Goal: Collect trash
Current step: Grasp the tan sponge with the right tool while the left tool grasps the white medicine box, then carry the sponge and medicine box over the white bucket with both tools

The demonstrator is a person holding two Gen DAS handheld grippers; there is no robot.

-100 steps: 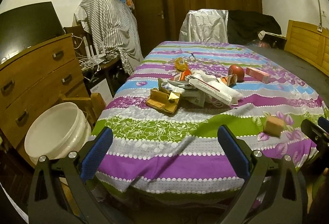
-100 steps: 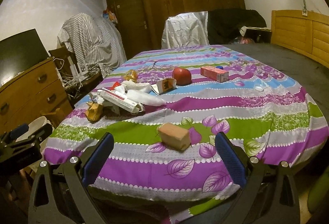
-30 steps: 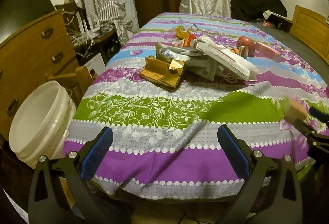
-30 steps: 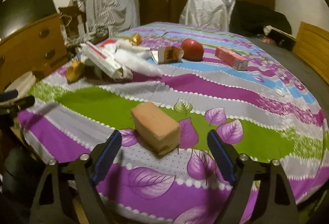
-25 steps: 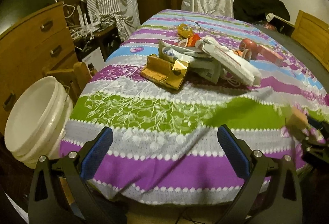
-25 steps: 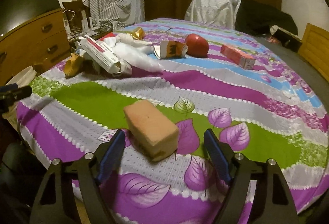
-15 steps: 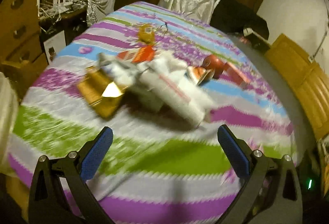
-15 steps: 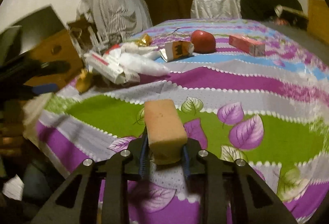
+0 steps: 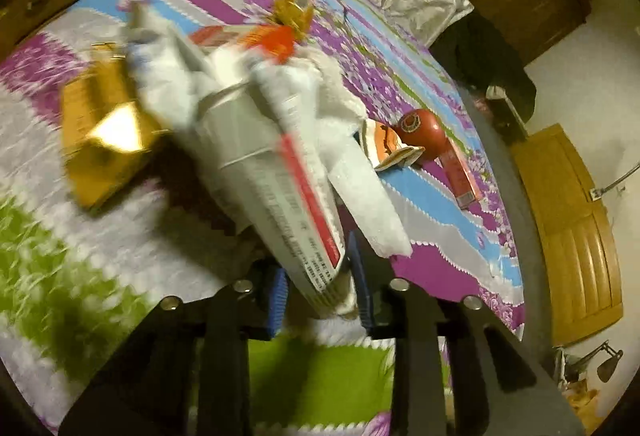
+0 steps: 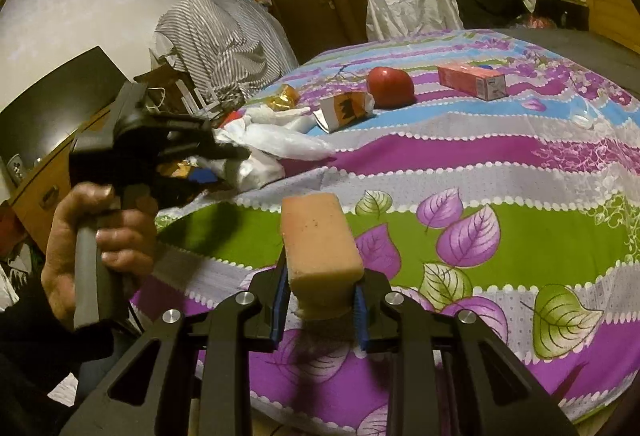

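Observation:
A pile of trash lies on the striped bedspread (image 9: 440,236). It holds a long white box with a red stripe (image 9: 288,172), a white plastic bag (image 9: 360,192), a gold box (image 9: 104,140) and an orange wrapper (image 9: 276,36). My left gripper (image 9: 320,290) is closing its jaws, and the box's near end sits between the blue pads and touches both. In the right wrist view a hand (image 10: 100,236) holds the left gripper (image 10: 236,156) at the pile. My right gripper (image 10: 320,310) is shut on a tan sponge block (image 10: 320,248), just above the bedspread.
Past the pile lie a small orange-and-white carton (image 10: 344,110), a red apple (image 10: 390,80) and a pink box (image 10: 472,78). A wooden dresser (image 10: 44,180) stands left of the bed. A white-covered chair (image 10: 412,2) and a wardrobe stand behind it, a wooden headboard (image 9: 572,236) to the right.
My left gripper swung in over the trash pile, rolled, and went from wide open to narrow around the white box. My right gripper closed on the sponge block and holds it.

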